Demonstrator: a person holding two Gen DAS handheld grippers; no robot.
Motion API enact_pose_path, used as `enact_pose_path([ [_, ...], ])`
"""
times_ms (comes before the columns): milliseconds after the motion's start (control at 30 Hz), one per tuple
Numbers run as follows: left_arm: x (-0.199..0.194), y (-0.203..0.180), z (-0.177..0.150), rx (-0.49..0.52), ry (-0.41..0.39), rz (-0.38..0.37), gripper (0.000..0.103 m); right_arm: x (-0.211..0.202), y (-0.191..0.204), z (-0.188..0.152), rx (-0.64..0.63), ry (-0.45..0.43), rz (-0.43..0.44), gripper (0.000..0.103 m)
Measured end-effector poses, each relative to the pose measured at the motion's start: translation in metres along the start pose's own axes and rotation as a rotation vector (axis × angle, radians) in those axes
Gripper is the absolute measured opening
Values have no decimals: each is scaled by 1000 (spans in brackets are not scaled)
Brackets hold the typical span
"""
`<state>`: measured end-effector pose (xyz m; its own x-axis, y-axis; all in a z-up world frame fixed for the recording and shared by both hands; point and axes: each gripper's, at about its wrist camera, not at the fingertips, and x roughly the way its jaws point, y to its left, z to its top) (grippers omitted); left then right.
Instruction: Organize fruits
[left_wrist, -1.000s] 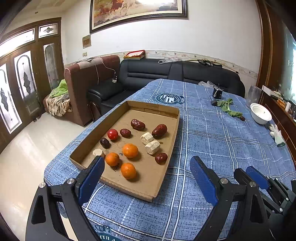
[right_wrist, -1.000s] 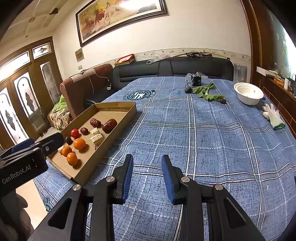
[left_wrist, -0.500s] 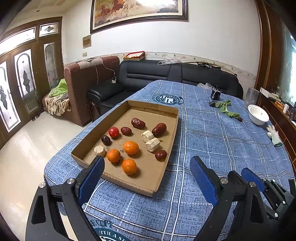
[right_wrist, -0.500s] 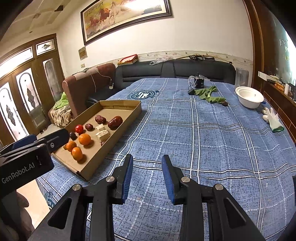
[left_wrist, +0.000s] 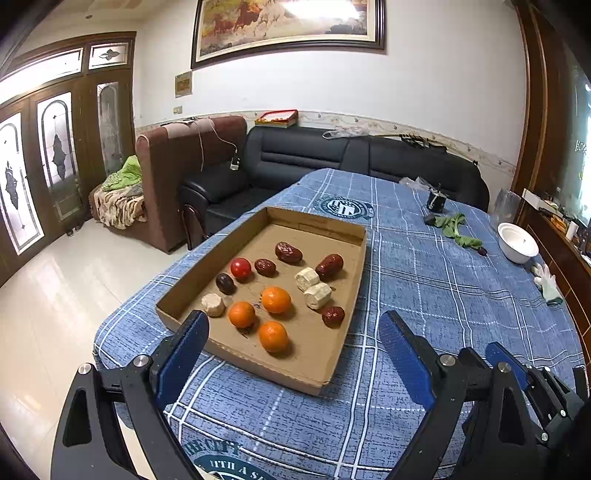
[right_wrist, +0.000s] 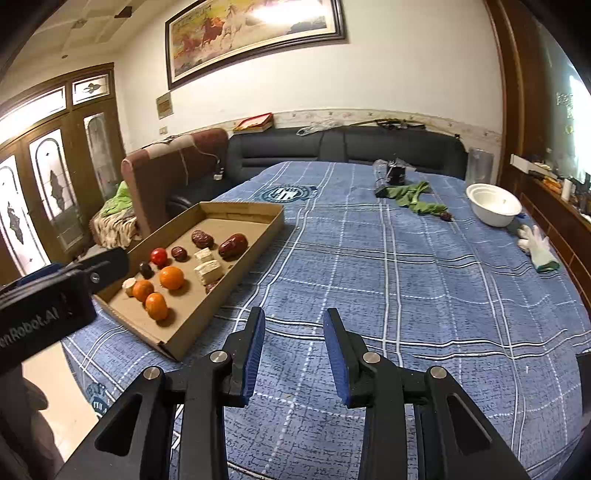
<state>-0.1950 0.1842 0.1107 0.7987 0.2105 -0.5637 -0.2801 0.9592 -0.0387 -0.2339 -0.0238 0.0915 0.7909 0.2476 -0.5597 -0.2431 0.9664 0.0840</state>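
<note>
A shallow cardboard tray (left_wrist: 354, 254) (right_wrist: 258, 240) lies on the blue plaid tablecloth. In it sit three oranges (left_wrist: 276, 299) (right_wrist: 171, 277), a red tomato (left_wrist: 241, 267) (right_wrist: 159, 255), several dark red dates (left_wrist: 329, 266) (right_wrist: 233, 245) and pale cut chunks (left_wrist: 317, 295) (right_wrist: 208, 271). My left gripper (left_wrist: 291, 332) hovers wide open at the tray's near edge, nothing between its fingers. My right gripper (right_wrist: 294, 325) stands to the right of the tray over bare cloth, jaws narrowly apart and empty. The left gripper's body (right_wrist: 48, 295) shows at the right wrist view's left edge.
A white bowl (right_wrist: 493, 204), a green cloth (right_wrist: 412, 195), a white glove (right_wrist: 535, 245) and a small dark object (right_wrist: 395, 173) lie at the far right of the table. Sofas (left_wrist: 332, 162) stand behind it. The table's near left corner drops to a tiled floor (left_wrist: 55, 295).
Both views have pulled back slightly from the tray, which now sits a little farther off. Neither gripper's jaws have visibly changed, and the fruit has not moved.
</note>
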Motion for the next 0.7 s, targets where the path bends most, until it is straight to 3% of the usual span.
enact_pose_path([
  [200, -15, 3, -1, -16, -83, 57, 93, -9, 1, -3, -6, -26, -12, 36],
  [333, -41, 5, -2, -32, -211, 186, 103, -16, 3, -2, -14, -58, 3, 37],
  [467, -62, 7, -4, -48, -318, 298, 103, -24, 11, -2, -41, -93, 43, 42],
  [700, -44, 20, 3, -85, -149, 146, 103, -28, 21, -5, -88, -108, 74, 48],
])
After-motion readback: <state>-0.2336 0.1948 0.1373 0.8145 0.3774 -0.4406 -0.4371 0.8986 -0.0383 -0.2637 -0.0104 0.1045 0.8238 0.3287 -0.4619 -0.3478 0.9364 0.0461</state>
